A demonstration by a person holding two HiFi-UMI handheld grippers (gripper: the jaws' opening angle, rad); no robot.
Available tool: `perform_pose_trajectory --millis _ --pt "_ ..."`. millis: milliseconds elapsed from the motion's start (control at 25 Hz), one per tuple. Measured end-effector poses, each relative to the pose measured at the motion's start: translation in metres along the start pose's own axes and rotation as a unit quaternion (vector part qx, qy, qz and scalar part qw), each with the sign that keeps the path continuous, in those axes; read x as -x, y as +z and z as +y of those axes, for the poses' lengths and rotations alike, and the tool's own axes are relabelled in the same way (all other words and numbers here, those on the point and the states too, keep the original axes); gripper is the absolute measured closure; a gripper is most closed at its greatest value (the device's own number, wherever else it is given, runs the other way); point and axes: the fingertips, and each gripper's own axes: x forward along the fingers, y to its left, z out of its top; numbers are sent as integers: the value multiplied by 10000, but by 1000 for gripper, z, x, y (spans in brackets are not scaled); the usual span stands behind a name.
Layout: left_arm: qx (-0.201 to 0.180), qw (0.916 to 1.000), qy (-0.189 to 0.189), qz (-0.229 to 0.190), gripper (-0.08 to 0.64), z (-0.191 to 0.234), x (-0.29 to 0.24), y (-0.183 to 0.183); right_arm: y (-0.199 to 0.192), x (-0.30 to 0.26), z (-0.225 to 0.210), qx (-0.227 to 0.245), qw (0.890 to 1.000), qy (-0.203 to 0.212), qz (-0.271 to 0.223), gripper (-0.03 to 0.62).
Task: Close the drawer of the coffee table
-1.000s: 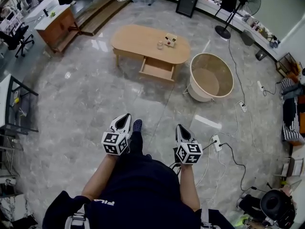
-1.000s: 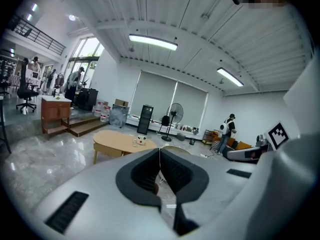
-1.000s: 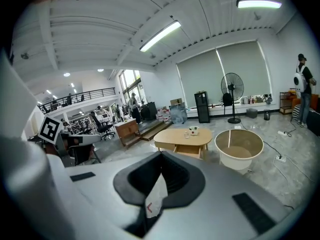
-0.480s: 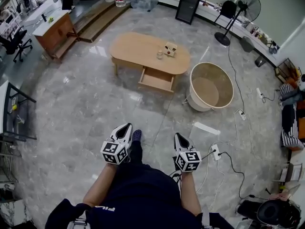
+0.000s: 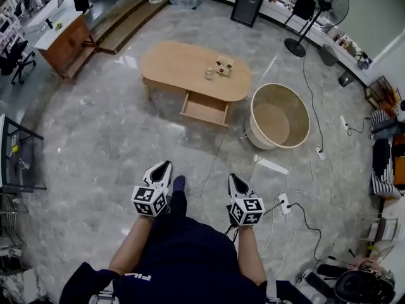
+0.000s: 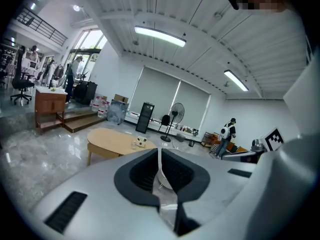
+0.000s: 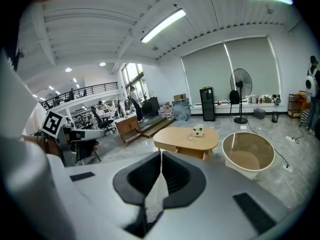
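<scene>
STANDING OFF FROM THE OPEN DRAWER: A person stands on the grey stone floor (image 5: 95,144) with a left tool (image 5: 163,165) and a right tool (image 5: 231,178) held low at waist height, both pointing ahead toward a low oval wooden counter (image 5: 177,62). Each tool's jaws are pressed together with nothing between them, as its own view shows. That is a carrying posture, suited to a walk-up rather than a grasp. The drawer (image 5: 205,109) hangs open from the counter's near edge, well ahead of both tools and slightly nearer the right tool's line than the left's. Its tray looks empty from here. Two small items (image 5: 218,67) sit on the counter top beyond the drawer. A large round tub (image 5: 279,115) stands just beside the counter, ahead and to the right of the right tool. A power strip (image 5: 283,202) with trailing cables lies on the floor close to that tool's right. On this evidence the task has not begun: the drawer front must be reached first, and pressed-together jaws would serve well for a flat push. The cables and tub could crowd an approach from the right.
</scene>
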Motion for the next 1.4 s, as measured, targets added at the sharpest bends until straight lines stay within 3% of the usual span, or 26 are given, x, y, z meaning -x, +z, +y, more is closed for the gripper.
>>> perform_pose_trajectory --millis 400,560,760,840,1080,1400 --pt "-19 9997 -235 12 525 39 -61 42 42 -67 -7 -136 9998 -116 89 563" --pt "-5 9992 -362 154 442 55 -87 49 55 -92 -13 -250 9995 -207 60 561" --pt "-82 9985 -509 199 445 75 -113 62 74 -121 -16 -380 9989 -267 -1 561" --pt "-91 9982 -566 201 483 82 -123 69 84 -129 -20 -396 9986 -335 -53 561" --pt "-18 9972 -682 307 506 101 -153 82 107 -148 -31 -473 9972 -547 -175 561" --pt "2 9961 -752 472 517 119 -178 83 112 -170 -37 -531 9964 -655 -119 561"
